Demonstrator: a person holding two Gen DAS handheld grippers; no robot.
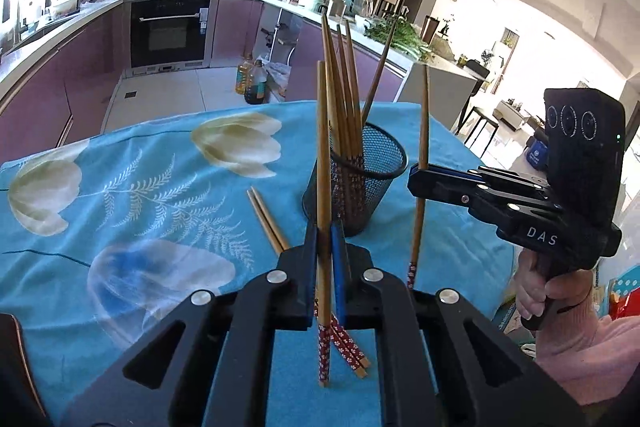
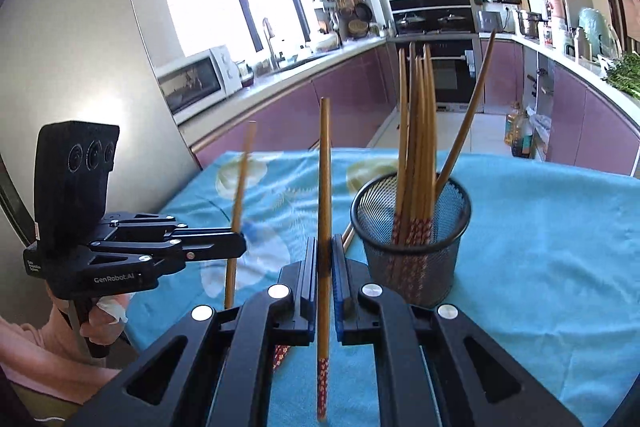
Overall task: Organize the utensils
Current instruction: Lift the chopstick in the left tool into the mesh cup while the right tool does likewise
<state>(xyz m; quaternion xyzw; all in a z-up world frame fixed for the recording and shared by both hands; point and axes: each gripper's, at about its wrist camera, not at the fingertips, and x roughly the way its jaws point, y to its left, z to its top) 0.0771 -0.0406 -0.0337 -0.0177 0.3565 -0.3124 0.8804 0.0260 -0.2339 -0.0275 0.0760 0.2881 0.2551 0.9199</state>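
Note:
A black mesh cup (image 1: 360, 187) (image 2: 412, 227) stands on the blue flowered tablecloth (image 1: 140, 187) and holds several wooden chopsticks with red patterned ends. My left gripper (image 1: 325, 239) is shut on one upright chopstick (image 1: 323, 147), lifted off the cloth just in front of the cup. In the right wrist view, the left gripper (image 2: 240, 245) appears to the left of the cup. My right gripper (image 2: 325, 255) is shut on another upright chopstick (image 2: 324, 167), to the right of the cup (image 1: 414, 179). Two more chopsticks (image 1: 269, 223) lie on the cloth beside the cup.
The table's far edge (image 1: 240, 107) drops to a tiled kitchen floor with oil bottles (image 1: 252, 79). Purple cabinets, an oven (image 1: 170, 31) and cluttered counters ring the room. A hand in a pink sleeve (image 1: 536, 291) grips the right handle.

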